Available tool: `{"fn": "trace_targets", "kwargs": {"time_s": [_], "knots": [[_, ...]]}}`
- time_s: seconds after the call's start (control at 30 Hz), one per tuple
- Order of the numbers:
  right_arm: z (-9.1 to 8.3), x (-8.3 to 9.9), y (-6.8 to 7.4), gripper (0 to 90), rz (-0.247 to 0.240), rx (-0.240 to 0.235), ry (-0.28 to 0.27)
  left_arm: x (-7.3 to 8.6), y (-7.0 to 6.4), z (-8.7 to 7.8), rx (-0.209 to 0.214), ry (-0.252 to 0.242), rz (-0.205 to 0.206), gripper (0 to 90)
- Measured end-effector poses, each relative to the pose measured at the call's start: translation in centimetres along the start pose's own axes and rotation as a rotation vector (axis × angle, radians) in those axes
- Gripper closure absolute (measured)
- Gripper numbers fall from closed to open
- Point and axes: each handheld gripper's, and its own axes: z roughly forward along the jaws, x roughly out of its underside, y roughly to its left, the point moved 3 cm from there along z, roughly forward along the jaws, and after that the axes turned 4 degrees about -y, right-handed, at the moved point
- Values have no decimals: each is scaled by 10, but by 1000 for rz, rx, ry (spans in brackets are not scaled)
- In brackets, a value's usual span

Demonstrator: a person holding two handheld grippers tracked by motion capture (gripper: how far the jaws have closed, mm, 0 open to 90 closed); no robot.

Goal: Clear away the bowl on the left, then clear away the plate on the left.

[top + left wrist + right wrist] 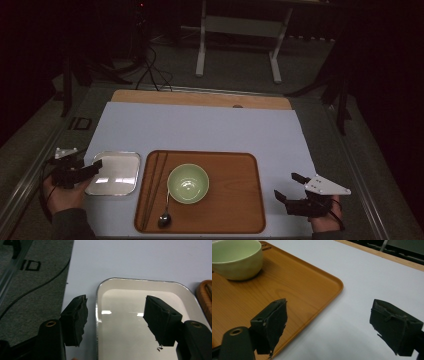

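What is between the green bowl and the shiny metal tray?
In the high view, chopsticks and a spoon lie on the wooden tray, between the green bowl and the metal tray.

Empty shiny metal tray [140,322], flat.

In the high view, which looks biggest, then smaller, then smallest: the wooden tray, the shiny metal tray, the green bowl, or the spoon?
1. wooden tray, clearly the biggest.
2. metal tray.
3. green bowl, a little smaller than the metal tray.
4. spoon, the smallest; it is thin, with its handle partly behind the bowl.
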Motion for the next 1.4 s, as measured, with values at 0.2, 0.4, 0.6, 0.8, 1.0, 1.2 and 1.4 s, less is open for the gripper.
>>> {"fn": "trace_targets", "kwargs": {"time_s": [0.2,0.4,0.6,0.8,1.0,1.2,1.4], "knots": [[0,0,0,144,0,1,-1,3,6,1,-40,17,0,351],[0,0,0,144,0,0,0,5,9,3,-55,36,1,363],[0,0,0,144,-1,-1,-1,7,13,4,-68,46,2,362],[0,0,0,144,0,-1,0,11,15,8,-68,76,3,379],[-1,0,0,144,1,-1,-2,14,16,11,-45,108,-12,466],[-1,0,0,144,0,-2,-2,18,15,15,-53,157,-10,582],[0,0,1,144,-1,-3,2,18,20,13,-34,154,-64,687]]}}
